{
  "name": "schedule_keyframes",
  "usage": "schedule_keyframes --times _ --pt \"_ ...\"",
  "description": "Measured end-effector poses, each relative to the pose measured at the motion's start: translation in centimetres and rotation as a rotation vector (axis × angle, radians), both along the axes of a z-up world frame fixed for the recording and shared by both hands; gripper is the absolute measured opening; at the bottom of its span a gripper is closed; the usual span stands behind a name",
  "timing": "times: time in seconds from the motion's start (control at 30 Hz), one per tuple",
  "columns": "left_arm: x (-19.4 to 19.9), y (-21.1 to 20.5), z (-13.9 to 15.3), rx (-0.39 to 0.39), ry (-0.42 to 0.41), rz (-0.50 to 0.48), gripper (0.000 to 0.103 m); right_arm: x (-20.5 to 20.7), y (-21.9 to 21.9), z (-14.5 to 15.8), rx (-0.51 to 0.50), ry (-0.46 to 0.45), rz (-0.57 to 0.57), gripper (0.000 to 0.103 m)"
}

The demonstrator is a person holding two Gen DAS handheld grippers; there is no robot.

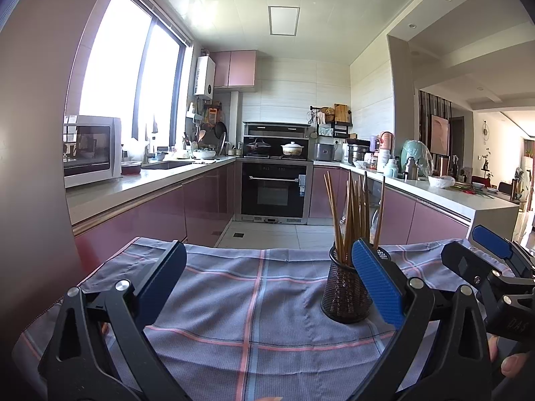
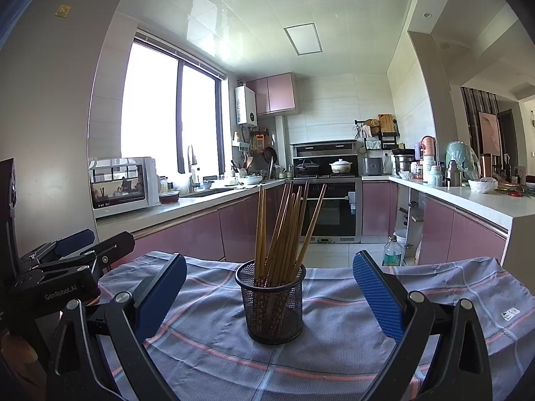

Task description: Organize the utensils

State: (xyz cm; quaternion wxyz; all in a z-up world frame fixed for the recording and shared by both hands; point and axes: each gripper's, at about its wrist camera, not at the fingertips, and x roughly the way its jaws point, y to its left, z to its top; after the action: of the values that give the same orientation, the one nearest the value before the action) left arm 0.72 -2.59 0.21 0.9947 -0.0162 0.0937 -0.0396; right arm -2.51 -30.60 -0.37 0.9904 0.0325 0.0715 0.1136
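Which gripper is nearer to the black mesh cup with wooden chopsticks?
Right. The right gripper faces the black mesh cup squarely, cup between its fingers' line; the left gripper sits further left.

From my left wrist view, a blue-padded gripper finger (image 1: 378,284) hid part of the black mesh holder (image 1: 344,292), lower right.

Left tool (image 1: 269,282), right tool (image 2: 270,287) agape.

One mesh holder (image 2: 271,300), about ten chopsticks (image 2: 284,230)
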Motion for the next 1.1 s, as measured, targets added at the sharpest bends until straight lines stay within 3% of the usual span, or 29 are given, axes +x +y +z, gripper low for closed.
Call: schedule_keyframes --times 1.1 --pt "0.08 0.15 -0.22 -0.001 0.002 0.008 0.097 0.2 0.15 0.23 -0.003 -0.009 -0.005 0.096"
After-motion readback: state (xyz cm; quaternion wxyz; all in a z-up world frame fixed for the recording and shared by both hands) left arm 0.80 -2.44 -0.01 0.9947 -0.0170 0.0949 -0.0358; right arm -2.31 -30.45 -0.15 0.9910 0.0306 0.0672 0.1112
